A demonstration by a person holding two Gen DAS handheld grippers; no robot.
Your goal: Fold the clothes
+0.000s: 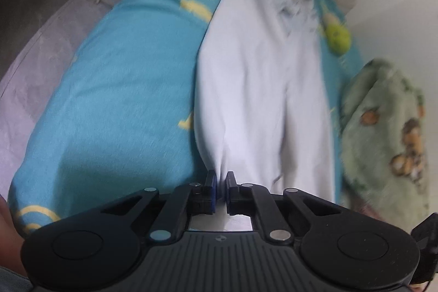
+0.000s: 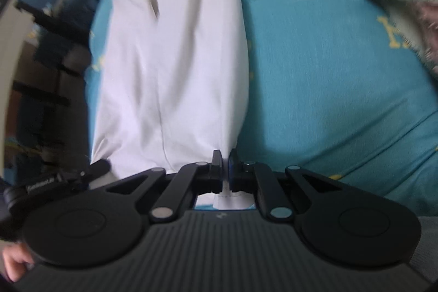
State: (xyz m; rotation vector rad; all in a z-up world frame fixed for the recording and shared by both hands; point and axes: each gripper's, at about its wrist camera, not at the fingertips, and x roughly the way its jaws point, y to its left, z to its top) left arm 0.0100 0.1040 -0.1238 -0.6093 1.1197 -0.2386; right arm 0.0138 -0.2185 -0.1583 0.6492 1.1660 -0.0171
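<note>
Smooth white garment (image 1: 257, 89) stretches over my fuzzy teal bedspread (image 1: 115, 89), my left gripper (image 1: 221, 177) and right gripper (image 2: 225, 156) each clamped on a puckered edge.

White garment (image 1: 254, 89) lay stretched lengthwise on teal bedsheet (image 1: 115, 100), creased down the middle, near edge bunched and lifted, far end rumpled.

Soft daylight, heavy motion blur, fisheye-warped dark edges
</note>
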